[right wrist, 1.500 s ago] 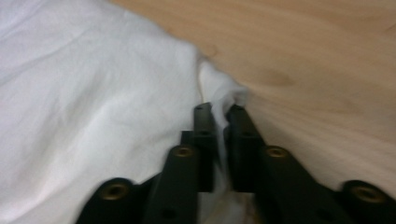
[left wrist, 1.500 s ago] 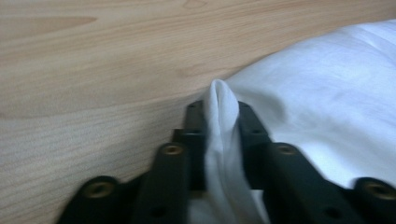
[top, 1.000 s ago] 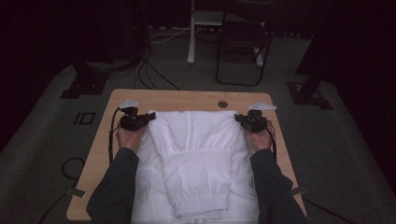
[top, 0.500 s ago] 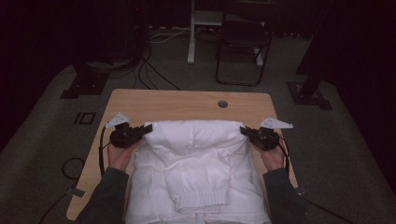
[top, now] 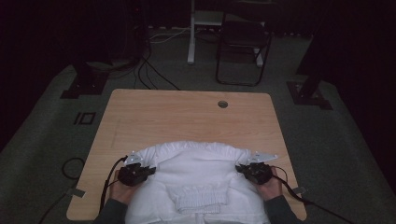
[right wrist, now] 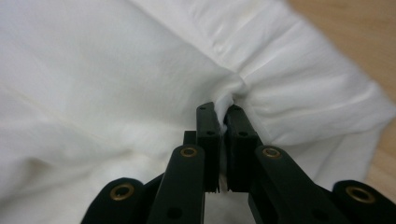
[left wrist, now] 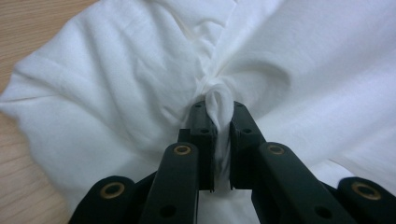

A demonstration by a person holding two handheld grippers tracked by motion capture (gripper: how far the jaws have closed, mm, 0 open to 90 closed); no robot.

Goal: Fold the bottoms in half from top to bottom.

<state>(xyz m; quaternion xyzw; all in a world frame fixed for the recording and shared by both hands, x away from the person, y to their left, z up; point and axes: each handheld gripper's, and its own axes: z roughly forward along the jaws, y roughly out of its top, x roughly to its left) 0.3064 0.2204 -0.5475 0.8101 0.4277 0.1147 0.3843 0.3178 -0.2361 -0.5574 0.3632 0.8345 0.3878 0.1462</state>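
- A white sweater (top: 198, 179) is lying on the near part of the wooden table (top: 187, 116), and some of it hangs over the near edge, toward the person.
- The left gripper (top: 140, 171) is clamped tight on a bunched fold of the sweater (left wrist: 140, 84); a little twist of cloth can be seen squeezed between its jaws.
- The right gripper (top: 250, 171) is clamped the same way on the other side, with a small pinch of the sweater (right wrist: 116, 70) held between its jaws.
- Only a small bit of cloth is held on each side. If the sweater is pulled hard or fast, a pinch could be lost and that side would drop.
- If one hand is moved more than the other, the fold could be made crooked.
- Much of the sweater is already near the edge. If it is pulled closer, it could slide off onto the floor.
- The ribbed hem (top: 201, 203) is folded on top and could be rumpled by more dragging.
- Lots of bare table is left at the far side, past the round hole (top: 222, 104).
- Little room is left beside each gripper, since the table's side edges are close by.
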